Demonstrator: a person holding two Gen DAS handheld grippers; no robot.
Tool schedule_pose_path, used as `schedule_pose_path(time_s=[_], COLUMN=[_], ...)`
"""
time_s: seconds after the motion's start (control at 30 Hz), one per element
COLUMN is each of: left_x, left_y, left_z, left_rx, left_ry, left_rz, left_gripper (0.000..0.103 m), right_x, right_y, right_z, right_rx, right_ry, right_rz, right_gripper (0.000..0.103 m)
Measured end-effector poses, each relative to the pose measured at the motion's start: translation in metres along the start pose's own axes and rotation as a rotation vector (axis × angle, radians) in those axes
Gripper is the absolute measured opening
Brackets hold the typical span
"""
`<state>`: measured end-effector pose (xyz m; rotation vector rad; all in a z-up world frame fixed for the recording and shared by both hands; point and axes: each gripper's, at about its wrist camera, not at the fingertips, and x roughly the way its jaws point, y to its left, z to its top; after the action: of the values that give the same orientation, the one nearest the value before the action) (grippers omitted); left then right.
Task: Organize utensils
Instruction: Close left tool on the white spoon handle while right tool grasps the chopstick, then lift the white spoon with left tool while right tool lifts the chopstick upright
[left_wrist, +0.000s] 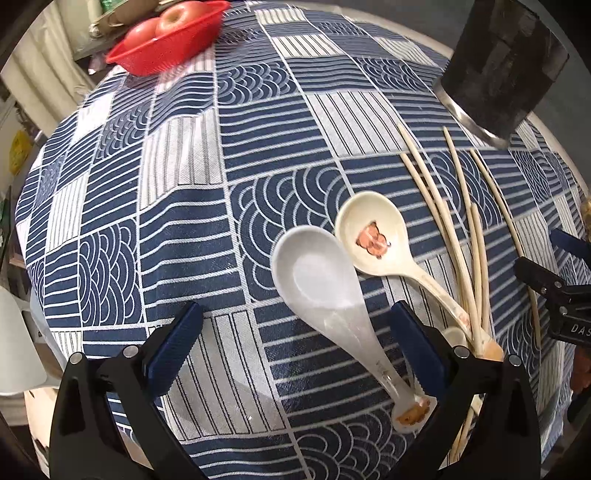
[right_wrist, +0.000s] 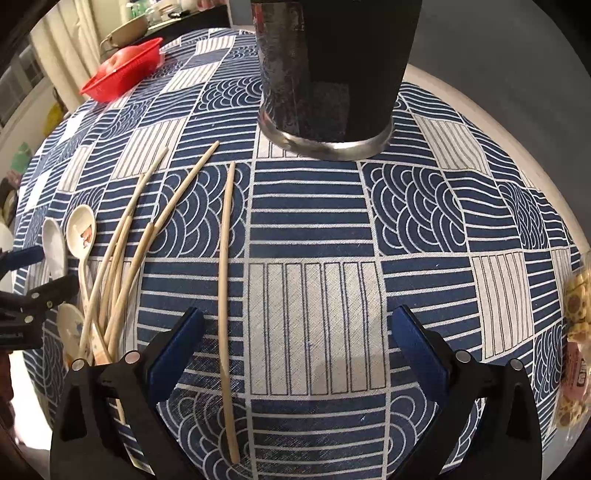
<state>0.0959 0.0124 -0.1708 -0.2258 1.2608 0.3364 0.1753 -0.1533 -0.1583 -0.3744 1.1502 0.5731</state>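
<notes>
Partial white lettering "DAS" on the right gripper (left_wrist: 576, 328)

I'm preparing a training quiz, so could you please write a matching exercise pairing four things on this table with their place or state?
Things:
1. red basket
2. cream spoon
3. black holder
4. lone chopstick

Descriptions:
A. upright, metal band at base
B. holds apples
C. apart from the pile, between the right gripper's fingers
D. cartoon print in bowl

Pairs: 1-B, 2-D, 3-A, 4-C
</notes>
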Motion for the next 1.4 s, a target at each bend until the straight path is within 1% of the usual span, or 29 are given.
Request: schedule_pose_path(time_s=[0.03,0.07,0.1,0.17,0.23,0.27,0.33,0.4,0.47,0.53,0.6,0.63,0.77,0.8,0.83,0.9,1.0,1.07,1.2,1.23,1.27,1.33,1.4], left_x=[-0.003,-0.003,-0.005,-0.008,-0.012,-0.013,-0.015,-0.016,-0.017,-0.019,-0.019,-0.019,-0.023,-0.028,-0.031,-0.038,-0.042,-0.045,-0.049,-0.05,-0.049,-0.051,-0.053], left_y=[0.0,-0.001,0.001,0.008,0.018,0.022,0.031,0.038,0.039,0.041,0.044,0.047,0.052,0.058,0.061,0.069,0.071,0.076,0.078,0.08,0.077,0.073,0.075], left_z=[-0.001,0.002,0.003,0.004,0.005,0.005,0.004,0.002,0.001,0.001,0.003,0.004,0.006,0.005,0.006,0.005,0.006,0.006,0.001,0.0,0.001,-0.001,-0.002], left_rx=[0.027,0.042,0.051,0.024,-0.008,-0.012,-0.022,-0.024,-0.001,0.011,0.002,0.0,0.017,0.017,0.016,0.007,0.01,0.011,0.027,0.034,0.035,0.039,0.037], left_ry=[0.004,0.005,0.015,0.023,0.032,0.034,0.039,0.041,0.043,0.045,0.05,0.053,0.043,0.036,0.033,0.02,0.009,0.008,-0.003,-0.001,0.001,0.002,0.0], left_rz=[-0.009,-0.013,-0.017,-0.015,-0.006,-0.005,-0.015,-0.032,-0.038,-0.047,-0.054,-0.054,-0.069,-0.079,-0.102,-0.116,-0.105,-0.116,-0.125,-0.14,-0.141,-0.116,-0.125], left_gripper=[0.089,0.085,0.081,0.07,0.048,0.042,0.026,0.025,0.025,0.025,0.025,0.025,0.025,0.025,0.025,0.025,0.025,0.025,0.025,0.025,0.025,0.025,0.025], right_x=[-0.003,-0.007,-0.011,-0.012,-0.013,-0.014,-0.013,-0.015,-0.019,-0.025,-0.031,-0.034,-0.041,-0.043,-0.044,-0.049,-0.055,-0.063,-0.075,-0.08,-0.084,-0.093,-0.103], right_y=[0.005,0.009,0.012,0.014,0.011,0.007,0.002,-0.002,-0.008,-0.017,-0.023,-0.034,-0.068,-0.073,-0.074,-0.07,-0.066,-0.063,-0.054,-0.052,-0.05,-0.05,-0.049], right_z=[0.0,0.0,-0.001,-0.003,-0.003,-0.002,-0.002,-0.005,-0.013,-0.022,-0.032,-0.038,-0.062,-0.068,-0.071,-0.076,-0.081,-0.084,-0.082,-0.081,-0.082,-0.084,-0.085], right_rx=[-0.027,-0.043,-0.045,-0.053,-0.035,-0.018,-0.012,-0.008,0.028,0.08,0.134,0.22,0.46,0.501,0.516,0.518,0.512,0.493,0.475,0.468,0.467,0.466,0.468], right_ry=[-0.006,-0.02,-0.036,-0.063,-0.068,-0.064,-0.053,-0.043,-0.039,-0.037,-0.038,-0.034,-0.036,-0.041,-0.042,-0.049,-0.054,-0.067,-0.106,-0.116,-0.124,-0.144,-0.169], right_rz=[0.01,0.016,0.022,0.027,0.026,0.024,0.046,0.057,0.07,0.089,0.119,0.175,0.299,0.316,0.323,0.305,0.3,0.269,0.239,0.234,0.228,0.211,0.192], right_gripper=[0.089,0.073,0.053,0.039,0.023,0.005,0.005,0.004,0.004,0.004,0.004,0.004,0.004,0.004,0.004,0.004,0.004,0.004,0.004,0.004,0.004,0.005,0.004])
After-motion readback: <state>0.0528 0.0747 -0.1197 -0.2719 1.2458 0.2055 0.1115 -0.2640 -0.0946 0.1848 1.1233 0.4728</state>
